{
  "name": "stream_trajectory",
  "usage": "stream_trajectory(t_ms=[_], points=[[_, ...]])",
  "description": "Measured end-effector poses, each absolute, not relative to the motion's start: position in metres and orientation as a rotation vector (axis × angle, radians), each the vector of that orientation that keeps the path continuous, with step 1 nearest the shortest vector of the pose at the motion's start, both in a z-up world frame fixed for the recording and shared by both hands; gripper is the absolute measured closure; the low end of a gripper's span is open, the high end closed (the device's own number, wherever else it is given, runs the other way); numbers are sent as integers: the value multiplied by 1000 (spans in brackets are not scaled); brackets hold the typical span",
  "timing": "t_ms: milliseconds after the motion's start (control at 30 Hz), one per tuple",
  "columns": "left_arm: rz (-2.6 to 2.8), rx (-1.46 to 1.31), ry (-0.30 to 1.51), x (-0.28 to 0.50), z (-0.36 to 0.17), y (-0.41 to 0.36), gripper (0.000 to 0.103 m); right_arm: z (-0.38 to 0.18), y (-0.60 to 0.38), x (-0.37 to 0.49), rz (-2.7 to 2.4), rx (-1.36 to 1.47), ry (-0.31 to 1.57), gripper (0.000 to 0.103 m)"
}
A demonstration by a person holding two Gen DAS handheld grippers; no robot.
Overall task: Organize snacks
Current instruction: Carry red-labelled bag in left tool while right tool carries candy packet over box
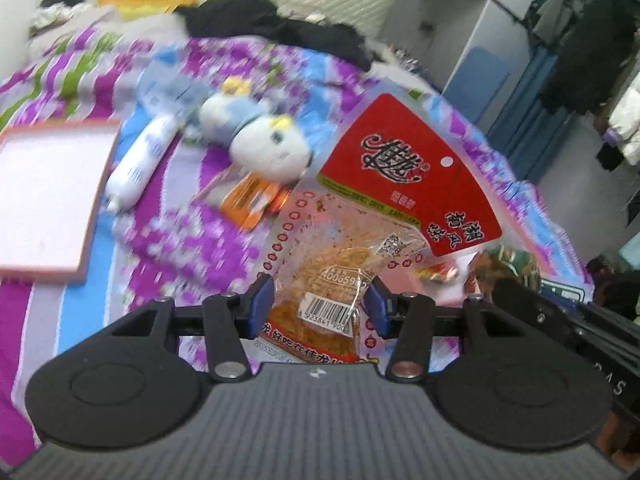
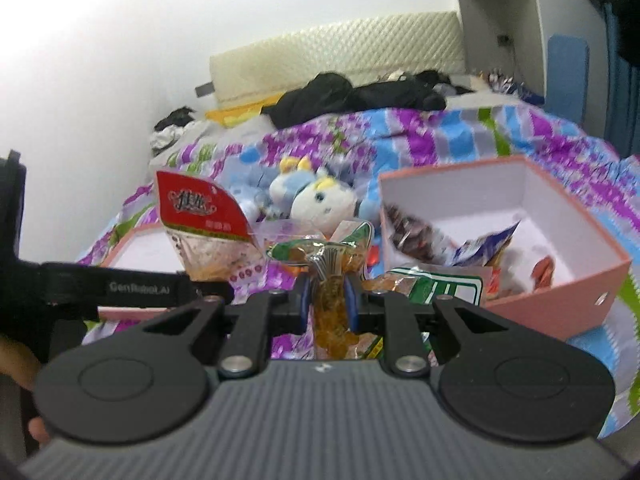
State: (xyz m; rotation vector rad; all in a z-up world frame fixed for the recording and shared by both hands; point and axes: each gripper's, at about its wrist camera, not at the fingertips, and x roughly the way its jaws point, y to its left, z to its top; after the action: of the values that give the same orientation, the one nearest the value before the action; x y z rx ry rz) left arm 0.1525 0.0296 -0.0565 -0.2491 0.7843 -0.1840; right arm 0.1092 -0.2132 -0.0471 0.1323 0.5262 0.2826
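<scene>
left wrist view: a red-topped snack bag (image 1: 360,248) is clamped by its lower end in the left gripper (image 1: 320,306) and held clear of the quilt (image 1: 168,248). right wrist view: a green snack packet (image 2: 328,264) is pinched in the tightly closed right gripper (image 2: 328,300), just short of the pink box (image 2: 560,300), seemingly bound for the snacks already inside.

Glossy plastic snack packet (image 1: 384,216); matt cardboard box (image 2: 560,280); fuzzy plush toy (image 1: 264,140); cloth bedspread (image 1: 160,240).
</scene>
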Motion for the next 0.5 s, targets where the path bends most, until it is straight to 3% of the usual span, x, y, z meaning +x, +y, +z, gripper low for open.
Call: stream_trajectory(t_ms=[267, 500], points=[[-304, -243, 768, 186, -25, -17, 47, -11, -255, 131, 155, 88, 438, 81], [-347, -257, 784, 224, -27, -56, 47, -19, -288, 163, 98, 89, 467, 81]])
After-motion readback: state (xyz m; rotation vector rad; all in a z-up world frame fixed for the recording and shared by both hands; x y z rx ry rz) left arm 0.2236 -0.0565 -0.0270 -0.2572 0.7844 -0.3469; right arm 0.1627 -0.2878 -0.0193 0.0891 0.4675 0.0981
